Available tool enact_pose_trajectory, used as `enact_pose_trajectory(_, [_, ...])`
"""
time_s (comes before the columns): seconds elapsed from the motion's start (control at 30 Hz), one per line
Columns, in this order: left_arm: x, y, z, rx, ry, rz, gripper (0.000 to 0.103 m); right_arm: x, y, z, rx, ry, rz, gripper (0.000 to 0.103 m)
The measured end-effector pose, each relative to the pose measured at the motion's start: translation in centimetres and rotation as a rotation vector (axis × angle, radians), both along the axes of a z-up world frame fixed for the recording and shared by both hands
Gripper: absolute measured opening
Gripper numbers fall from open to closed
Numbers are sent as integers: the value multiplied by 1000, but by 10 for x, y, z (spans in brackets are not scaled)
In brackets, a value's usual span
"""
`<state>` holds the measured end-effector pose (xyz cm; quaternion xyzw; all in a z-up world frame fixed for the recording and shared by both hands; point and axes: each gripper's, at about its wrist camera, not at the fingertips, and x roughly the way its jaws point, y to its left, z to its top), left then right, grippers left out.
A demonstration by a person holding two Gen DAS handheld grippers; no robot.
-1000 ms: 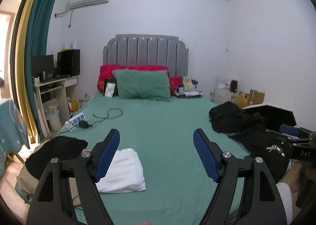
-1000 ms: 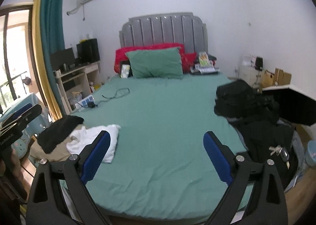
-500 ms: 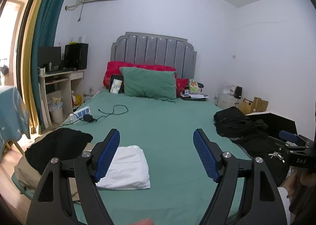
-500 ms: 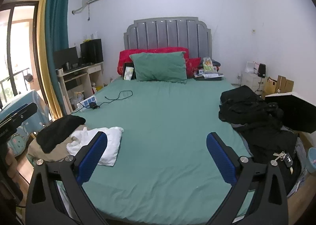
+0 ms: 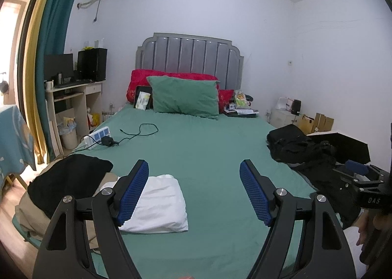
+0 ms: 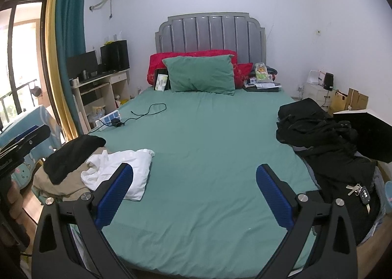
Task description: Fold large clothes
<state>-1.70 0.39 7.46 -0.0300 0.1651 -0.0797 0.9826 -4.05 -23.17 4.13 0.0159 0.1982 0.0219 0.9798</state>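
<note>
A folded white garment [image 5: 159, 205] lies at the near left of the green bed [image 5: 208, 151]; in the right wrist view it [image 6: 132, 171] looks looser. Beside it are a black garment [image 5: 66, 181] on a tan one [image 6: 56, 181]. A heap of black clothes [image 5: 299, 149] lies at the bed's right edge, also in the right wrist view [image 6: 318, 137]. My left gripper [image 5: 194, 191] is open and empty above the bed's near end. My right gripper [image 6: 194, 193] is open and empty, further back. The right gripper shows at the left wrist view's right edge [image 5: 362, 181].
A green pillow [image 5: 183, 100] and red pillows lean on the grey headboard. A power strip and black cable [image 5: 127, 134] lie on the bed's left. A desk [image 5: 73, 98] stands left, boxes [image 5: 318, 122] right. Keys [image 6: 360, 191] lie on the black clothes.
Both grippers have tilted upward and drawn back a little, so the bed sits lower in both views. Both stay open and empty. The clothes have not moved.
</note>
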Motion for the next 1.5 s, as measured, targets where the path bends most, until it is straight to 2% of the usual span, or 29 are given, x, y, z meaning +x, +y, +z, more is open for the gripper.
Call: enact_pose_trajectory(1.5, [5, 2, -15, 3, 21, -14, 80, 3, 0, -8, 15, 18, -5, 100])
